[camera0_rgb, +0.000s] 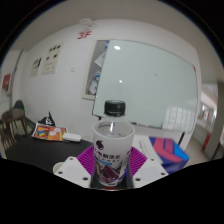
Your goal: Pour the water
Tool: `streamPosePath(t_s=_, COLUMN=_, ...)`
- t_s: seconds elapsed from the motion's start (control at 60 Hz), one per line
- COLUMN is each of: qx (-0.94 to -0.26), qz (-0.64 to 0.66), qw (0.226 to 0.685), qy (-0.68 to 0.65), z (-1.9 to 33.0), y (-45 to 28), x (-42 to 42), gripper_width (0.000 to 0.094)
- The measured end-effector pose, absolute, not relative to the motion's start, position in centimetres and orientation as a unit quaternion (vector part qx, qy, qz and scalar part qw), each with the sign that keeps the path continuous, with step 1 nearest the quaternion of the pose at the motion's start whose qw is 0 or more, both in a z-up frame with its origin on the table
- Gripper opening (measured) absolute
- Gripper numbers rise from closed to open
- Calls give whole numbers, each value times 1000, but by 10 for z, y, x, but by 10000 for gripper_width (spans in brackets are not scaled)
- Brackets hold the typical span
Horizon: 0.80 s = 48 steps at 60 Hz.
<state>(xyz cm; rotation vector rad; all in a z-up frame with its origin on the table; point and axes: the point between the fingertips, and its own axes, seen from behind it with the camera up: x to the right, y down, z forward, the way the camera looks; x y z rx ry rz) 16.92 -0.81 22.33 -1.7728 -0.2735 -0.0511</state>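
Far left of claw: chairs point(14, 125), dim and well apart from the claw, standing at the worktop's far side.
Left of claw: a flat packet point(48, 130) with orange and white print, lying on the dark worktop point(60, 155), beyond the left finger and well apart from the bottle.
Left finger: pale finger point(72, 170) with its purple pad facing inward, close against the bottle's left flank; contact probable, not certain.
Between the fingers: clear plastic bottle point(111, 150), upright, black cap on top, purple label low on its body; long axis vertical, running straight up from the claw point(111, 180).
Claw state: closed in around the bottle's lower body, apparently pinching it; no gap visible at either side.
Right finger: matching finger point(150, 170), pad turned in toward the bottle's right flank.
Right of claw: a pink and blue object point(170, 152) on the worktop, just beyond the right finger; kind not readable.
Behind: whiteboard point(140, 85) on the far wall, well apart.
Deciding relation: bottle dead centre and upright in the claw, cap on; no receiving cup visible, so tipping direction not yet settled.
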Motion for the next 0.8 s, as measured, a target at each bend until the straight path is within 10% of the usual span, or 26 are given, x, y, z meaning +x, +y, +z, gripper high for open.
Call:
streamPosePath(t_s=0.383, qx=-818, qz=39, qw=571, qy=-56, z=76, y=12, x=200, gripper_width=399)
streamPosePath(t_s=0.6, qx=-807, qz=6, qw=587, qy=-70, z=68, y=4, x=203, gripper_width=406)
streamPosePath(t_s=0.8, qx=-823, qz=-15, qw=565, qy=-64, z=59, y=0, x=208, gripper_width=747)
